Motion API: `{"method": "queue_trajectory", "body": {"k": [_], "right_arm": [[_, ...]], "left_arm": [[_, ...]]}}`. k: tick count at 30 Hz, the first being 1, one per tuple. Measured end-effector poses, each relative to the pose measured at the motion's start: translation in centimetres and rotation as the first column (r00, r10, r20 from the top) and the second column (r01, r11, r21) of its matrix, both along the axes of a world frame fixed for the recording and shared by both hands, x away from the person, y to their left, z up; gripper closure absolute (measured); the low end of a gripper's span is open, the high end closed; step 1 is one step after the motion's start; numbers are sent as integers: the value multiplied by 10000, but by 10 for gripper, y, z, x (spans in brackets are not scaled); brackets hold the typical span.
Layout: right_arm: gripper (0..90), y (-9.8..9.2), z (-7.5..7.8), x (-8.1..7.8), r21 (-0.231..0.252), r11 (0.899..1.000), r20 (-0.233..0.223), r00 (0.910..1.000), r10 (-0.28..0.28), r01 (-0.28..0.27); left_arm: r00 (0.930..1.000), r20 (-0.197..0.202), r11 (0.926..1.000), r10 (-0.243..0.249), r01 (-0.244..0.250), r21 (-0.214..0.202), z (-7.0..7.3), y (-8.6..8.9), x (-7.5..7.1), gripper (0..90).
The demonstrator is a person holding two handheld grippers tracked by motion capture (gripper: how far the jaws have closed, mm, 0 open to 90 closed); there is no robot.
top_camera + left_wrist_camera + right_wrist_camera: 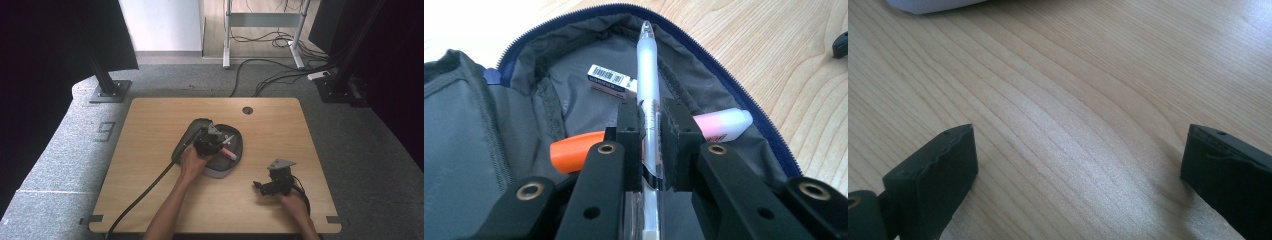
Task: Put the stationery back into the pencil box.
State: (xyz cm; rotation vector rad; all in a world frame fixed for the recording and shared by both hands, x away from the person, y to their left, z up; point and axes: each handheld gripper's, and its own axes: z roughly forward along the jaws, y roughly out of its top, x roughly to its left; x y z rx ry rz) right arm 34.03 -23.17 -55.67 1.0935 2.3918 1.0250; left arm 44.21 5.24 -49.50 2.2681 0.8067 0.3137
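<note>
translucent pen [647, 90] clamped in left gripper [651, 150] over open pouch [484, 130].

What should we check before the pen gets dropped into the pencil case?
1. Left tool grips the clear pen firmly between its pads: ok.
2. Pencil case is unzipped and lying open: ok.
3. Pen hangs over the inside of the case: ok.
4. Room left beside the orange marker, pink highlighter and barcoded eraser: ok, it looks so.
5. Right tool is open, empty and away over bare table: ok.
6. How far the pen would drop: cannot tell.
</note>
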Motion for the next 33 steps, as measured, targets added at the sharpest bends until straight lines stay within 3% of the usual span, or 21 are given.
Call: {"method": "queue_trajectory", "body": {"k": [5, 19, 33], "right_arm": [[13, 0, 0, 0, 3, 10000, -3, 10000, -1, 1], [13, 0, 0, 0, 6, 10000, -5, 10000, -2, 2], [13, 0, 0, 0, 3, 10000, -4, 10000, 0, 0]], "left_arm": [[10000, -15, 9999, 49, -49, 107, -5, -1, 2, 790], [9998, -1, 9997, 174, -174, -162, -9, -1, 6, 760], [9984, 221, 9986, 528, -527, -93, -12, 0, 12, 575]]}}
